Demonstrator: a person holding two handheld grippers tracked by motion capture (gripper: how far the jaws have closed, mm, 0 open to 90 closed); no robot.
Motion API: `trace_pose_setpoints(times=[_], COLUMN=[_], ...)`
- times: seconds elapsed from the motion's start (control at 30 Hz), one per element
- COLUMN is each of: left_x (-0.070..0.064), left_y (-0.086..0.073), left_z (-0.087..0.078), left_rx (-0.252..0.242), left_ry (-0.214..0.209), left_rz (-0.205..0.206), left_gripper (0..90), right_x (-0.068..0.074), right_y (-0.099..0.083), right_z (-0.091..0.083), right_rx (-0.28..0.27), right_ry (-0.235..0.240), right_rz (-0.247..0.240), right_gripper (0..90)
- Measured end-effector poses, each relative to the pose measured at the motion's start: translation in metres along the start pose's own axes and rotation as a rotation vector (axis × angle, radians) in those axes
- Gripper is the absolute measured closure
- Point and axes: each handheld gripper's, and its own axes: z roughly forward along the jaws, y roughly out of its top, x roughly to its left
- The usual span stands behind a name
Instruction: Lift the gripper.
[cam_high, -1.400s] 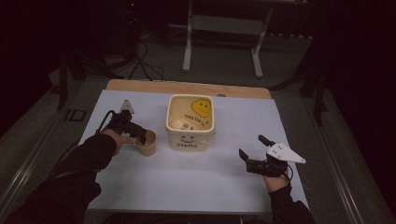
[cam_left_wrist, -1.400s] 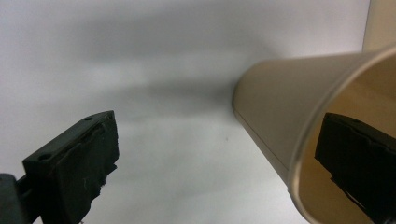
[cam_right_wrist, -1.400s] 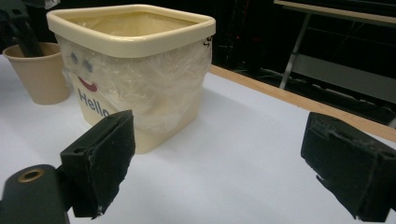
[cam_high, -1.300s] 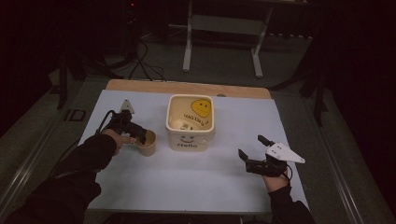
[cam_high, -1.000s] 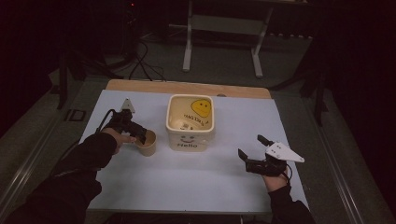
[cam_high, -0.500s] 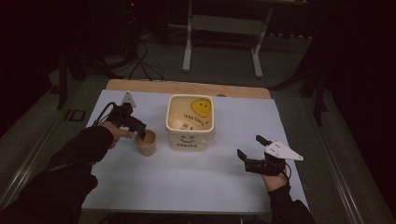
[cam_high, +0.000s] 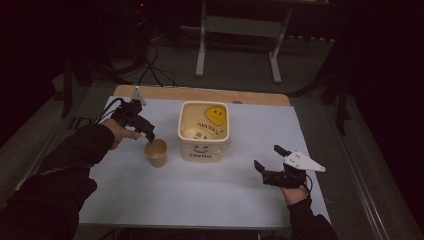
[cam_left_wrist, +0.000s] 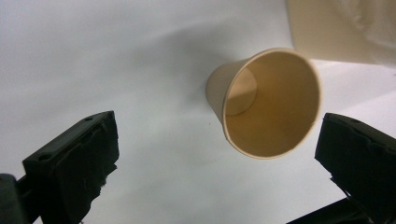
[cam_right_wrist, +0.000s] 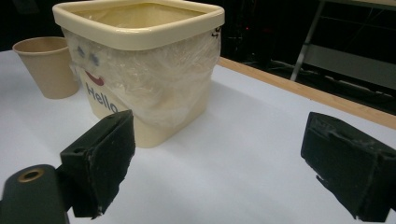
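The fingers (cam_left_wrist: 77, 154) of the left gripper (cam_high: 142, 129) stand spread and empty just above the upright paper cup (cam_high: 156, 152), which sits beside the smiley tub (cam_high: 204, 131), far from the open right gripper (cam_high: 272, 167).

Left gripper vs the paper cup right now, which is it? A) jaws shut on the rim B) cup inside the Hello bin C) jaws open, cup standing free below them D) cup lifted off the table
C: in the left gripper view the left gripper has its jaws spread wide with the empty paper cup untouched, upright on the table beside the bin.
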Motion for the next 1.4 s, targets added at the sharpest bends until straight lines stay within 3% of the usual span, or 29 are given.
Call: trace_pose_setpoints(times=[0.07, 0.1, 0.13, 0.17, 0.27, 0.4, 0.53, 0.57, 0.6, 0.67, 0.73, 0.77, 0.8, 0.83, 0.87, 0.9, 1.0, 1.17, 1.33, 1.37, 1.4], left_x=[-0.001, -0.003, -0.003, -0.005, -0.005, -0.009, -0.009, -0.012, -0.012, -0.016, -0.017, -0.018, -0.018, -0.021, -0.021, -0.024, -0.027, -0.035, -0.046, -0.05, -0.05], left_y=[0.001, 0.001, 0.001, 0.002, 0.003, 0.001, 0.0, -0.001, -0.001, -0.003, -0.002, -0.002, -0.002, -0.002, -0.002, -0.003, -0.003, -0.003, -0.006, -0.007, -0.007], left_z=[-0.003, -0.005, -0.005, -0.008, -0.012, -0.016, -0.019, -0.021, -0.021, -0.02, -0.02, -0.02, -0.02, -0.021, -0.021, -0.022, -0.023, -0.03, -0.032, -0.032, -0.032], left_rx=[-0.005, -0.001, -0.001, 0.002, -0.006, 0.002, -0.005, 0.005, 0.005, 0.027, 0.035, 0.04, 0.04, 0.058, 0.058, 0.064, 0.073, 0.083, 0.1, 0.126, 0.126], left_ry=[0.001, 0.0, 0.0, 0.001, -0.003, 0.009, -0.009, -0.025, -0.025, -0.008, -0.007, -0.006, -0.006, 0.005, 0.005, -0.007, -0.012, -0.029, -0.001, 0.001, 0.001], left_rz=[0.026, 0.059, 0.059, 0.096, 0.119, 0.211, 0.271, 0.322, 0.322, 0.374, 0.39, 0.425, 0.425, 0.463, 0.463, 0.499, 0.531, 0.636, 0.739, 0.773, 0.773], left_gripper=[0.6, 0.7, 0.6, 0.6, 0.7, 0.7, 0.6, 0.6, 0.6, 0.6, 0.6, 0.7, 0.7, 0.7, 0.6, 0.6, 0.6, 0.7, 0.7, 0.7, 0.7], right_x=[0.0, 0.001, 0.001, 0.001, 0.0, 0.0, 0.001, 0.001, 0.001, 0.001, 0.001, 0.002, 0.002, 0.002, 0.002, 0.001, 0.002, 0.002, 0.002, 0.002, 0.002], right_y=[0.0, 0.001, 0.001, 0.001, 0.001, 0.0, 0.0, 0.0, 0.0, 0.001, 0.001, 0.001, 0.001, 0.001, 0.001, 0.001, 0.0, 0.0, 0.0, 0.0, 0.0], right_z=[0.0, 0.0, 0.0, 0.0, 0.0, 0.001, 0.001, 0.002, 0.002, 0.002, 0.002, 0.002, 0.002, 0.002, 0.002, 0.003, 0.003, 0.003, 0.004, 0.004, 0.004], right_rx=[0.002, 0.003, 0.003, 0.003, 0.003, 0.012, 0.019, 0.019, 0.019, 0.022, 0.025, 0.023, 0.023, 0.025, 0.025, 0.028, 0.031, 0.033, 0.035, 0.035, 0.035], right_ry=[0.003, 0.007, 0.007, 0.011, 0.012, 0.015, 0.019, 0.022, 0.022, 0.026, 0.028, 0.029, 0.029, 0.031, 0.031, 0.036, 0.039, 0.045, 0.052, 0.054, 0.054], right_rz=[0.002, 0.002, 0.002, 0.004, 0.005, 0.007, 0.004, 0.003, 0.003, 0.004, 0.005, 0.004, 0.004, 0.002, 0.002, 0.0, 0.003, -0.001, 0.001, 0.001, 0.001], right_gripper=[10.0, 10.0, 10.0, 10.0, 10.0, 10.0, 10.0, 10.0, 10.0, 10.0, 10.0, 10.0, 10.0, 10.0, 10.0, 10.0, 10.0, 10.0, 10.0, 10.0, 10.0])
